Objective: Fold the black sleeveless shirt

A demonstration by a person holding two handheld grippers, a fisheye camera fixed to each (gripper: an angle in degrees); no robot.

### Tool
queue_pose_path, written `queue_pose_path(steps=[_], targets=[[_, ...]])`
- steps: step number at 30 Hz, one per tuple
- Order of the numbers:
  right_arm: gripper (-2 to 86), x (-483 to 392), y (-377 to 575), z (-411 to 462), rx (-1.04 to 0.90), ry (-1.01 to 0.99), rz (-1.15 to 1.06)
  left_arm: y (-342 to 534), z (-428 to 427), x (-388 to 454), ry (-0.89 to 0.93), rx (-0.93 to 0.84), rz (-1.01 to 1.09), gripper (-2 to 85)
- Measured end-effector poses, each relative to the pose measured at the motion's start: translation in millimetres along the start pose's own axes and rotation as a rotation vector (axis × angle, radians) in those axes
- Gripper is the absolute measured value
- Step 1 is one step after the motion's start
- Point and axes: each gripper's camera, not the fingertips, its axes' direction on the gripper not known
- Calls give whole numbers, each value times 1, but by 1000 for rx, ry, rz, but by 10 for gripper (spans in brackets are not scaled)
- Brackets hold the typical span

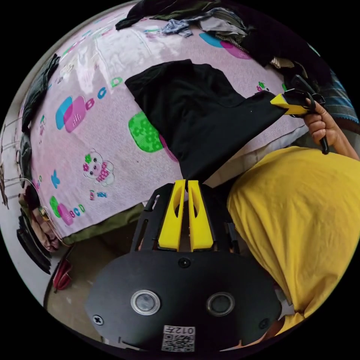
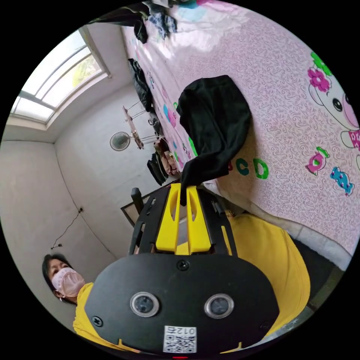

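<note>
black sleeveless shirt stretched between 2 hand-held grippers over the bed

in the left gripper view, i see my left hand-held gripper (image 1: 186,182) with its 2 yellow jaws pressed together on one corner of the black sleeveless shirt (image 1: 198,116). the right hand-held gripper (image 1: 279,100) is clamped on another corner of the same garment, held by a hand (image 1: 320,125). between the 2 grips the cloth is pulled taut and raised; its far part rests on the pink patterned bed sheet (image 1: 93,150). a pile of clothes (image 1: 210,20) lies at the far edge of the bed. a yellow top (image 1: 300,225) on the person is just beside the left hand-held gripper. in the right gripper view, my right hand-held gripper (image 2: 183,189) has its jaws closed on a bunched end of the shirt, the rest draped onto the sheet. a window (image 2: 56,82) and a fan (image 2: 119,141) stand by the wall.
</note>
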Motion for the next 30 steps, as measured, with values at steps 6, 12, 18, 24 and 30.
queue_pose_path(steps=[6,12,18,24,30], targets=[[18,-73,13,62,-145,32,-209,82,-42,1,0,103,-113,-1],[16,-159,32,179,-211,-6,-399,196,-110,-28,-105,206,-86,-1],[14,-206,59,356,-232,-58,-507,343,-143,-91,-218,272,-66,-1],[14,-232,63,577,-373,-50,-492,497,-143,-168,-211,190,-118,-1],[14,-257,68,775,-527,-41,-485,620,-142,-230,-255,84,-236,-1]])
